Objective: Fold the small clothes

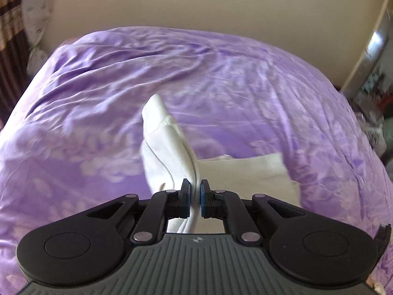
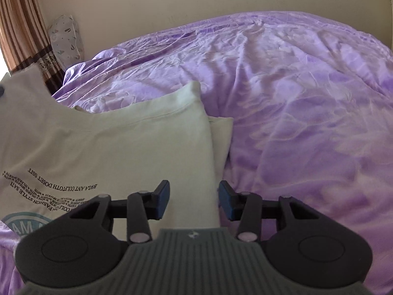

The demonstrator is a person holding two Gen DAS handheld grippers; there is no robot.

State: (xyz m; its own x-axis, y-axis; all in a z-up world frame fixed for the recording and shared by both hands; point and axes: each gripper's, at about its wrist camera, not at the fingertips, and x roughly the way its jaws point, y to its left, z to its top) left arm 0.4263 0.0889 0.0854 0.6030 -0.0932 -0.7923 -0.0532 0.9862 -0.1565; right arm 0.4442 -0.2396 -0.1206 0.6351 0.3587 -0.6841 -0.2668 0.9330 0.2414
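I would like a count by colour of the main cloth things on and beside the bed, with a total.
White: 1, the T-shirt with black printed text
Purple: 1, the bedspread
White with small print: 1, the pillow against the wall
Brown striped: 1, the curtain
Total: 4

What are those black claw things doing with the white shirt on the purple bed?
A person is folding a white T-shirt on a purple bedsheet using two hand-held grippers. The left hand-held gripper is shut on a bunched part of the shirt, lifting it off the bed. The right hand-held gripper is open, its fingers either side of the shirt's folded edge.
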